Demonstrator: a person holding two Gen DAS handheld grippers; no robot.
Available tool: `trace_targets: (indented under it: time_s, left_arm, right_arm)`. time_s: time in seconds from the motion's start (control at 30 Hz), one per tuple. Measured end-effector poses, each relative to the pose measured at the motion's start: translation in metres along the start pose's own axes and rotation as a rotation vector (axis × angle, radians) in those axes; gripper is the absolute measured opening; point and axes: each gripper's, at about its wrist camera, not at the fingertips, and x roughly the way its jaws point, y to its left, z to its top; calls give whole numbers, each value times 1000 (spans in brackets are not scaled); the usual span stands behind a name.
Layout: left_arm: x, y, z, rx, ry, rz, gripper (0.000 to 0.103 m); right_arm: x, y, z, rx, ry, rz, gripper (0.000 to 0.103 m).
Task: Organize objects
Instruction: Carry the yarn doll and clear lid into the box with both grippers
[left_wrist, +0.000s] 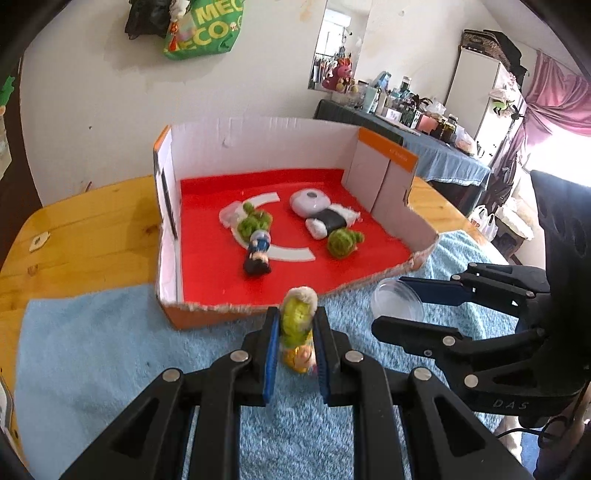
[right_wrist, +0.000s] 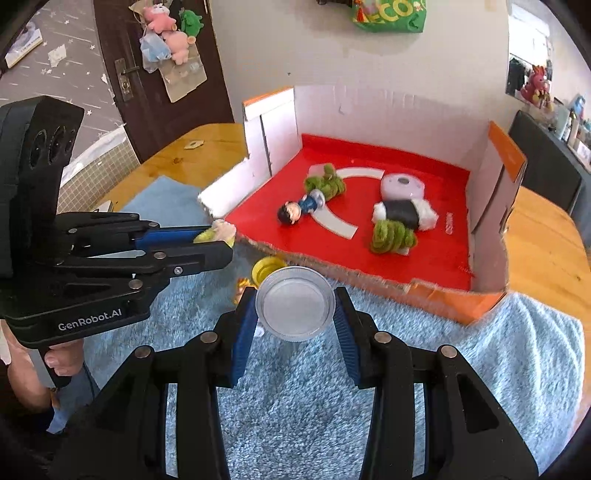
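- While the left gripper (left_wrist: 297, 325) clamps a yellow-green fuzzy toy (left_wrist: 297, 314) above the blue towel (left_wrist: 110, 350), the right gripper (right_wrist: 295, 314) grips a clear round lid (right_wrist: 295, 308) just beside it.
- Both hover near the torn front edge of the box (right_wrist: 388, 107).
- On its red floor lie a doll (right_wrist: 295, 210), green pompoms (right_wrist: 389, 236) and a white disc (right_wrist: 402, 184).

Two black two-finger grippers (left_wrist: 297, 345) (right_wrist: 295, 321); two green fuzzy plush lumps (left_wrist: 253, 221) (left_wrist: 341, 240); one dark-haired figurine (left_wrist: 258, 256); one clear round plastic lid (right_wrist: 295, 308); one red-floored cardboard box (left_wrist: 207, 266)
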Motion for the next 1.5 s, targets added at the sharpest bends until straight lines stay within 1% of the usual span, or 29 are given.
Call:
trace_targets:
  time_s: [0.2, 0.4, 0.53, 0.63, 0.8, 0.93, 1.0, 1.17, 1.5]
  left_arm:
    - [4, -4, 16, 14, -14, -4, 18]
    - [16, -6, 32, 17, -12, -15, 18]
    - [23, -8, 41, 28, -10, -13, 18]
    - [30, -8, 45, 27, 3, -28, 18]
    - [45, -7, 49, 17, 32, -46, 18]
    - [57, -6, 51, 7, 58, -55, 18]
    - [62, -5, 51, 5, 67, -54, 18]
    - [76, -5, 53, 12, 100, -45, 18]
    - [101, 0, 55, 25, 154, 1, 18]
  right_arm:
    - [-4, -9, 10, 4, -14, -19, 39]
    - [-4, -22, 24, 19, -25, -27, 39]
    - [3, -32, 32, 35, -17, -26, 39]
    - [8, -40, 36, 43, -6, -53, 39]
    - [16, -57, 39, 50, 20, -125, 39]
    - [24, -68, 40, 44, 51, -161, 39]
    - [29, -71, 41, 30, 66, -191, 39]
    - [43, -77, 41, 2, 105, -231, 39]
    - [64, -86, 40, -5, 174, -235, 39]
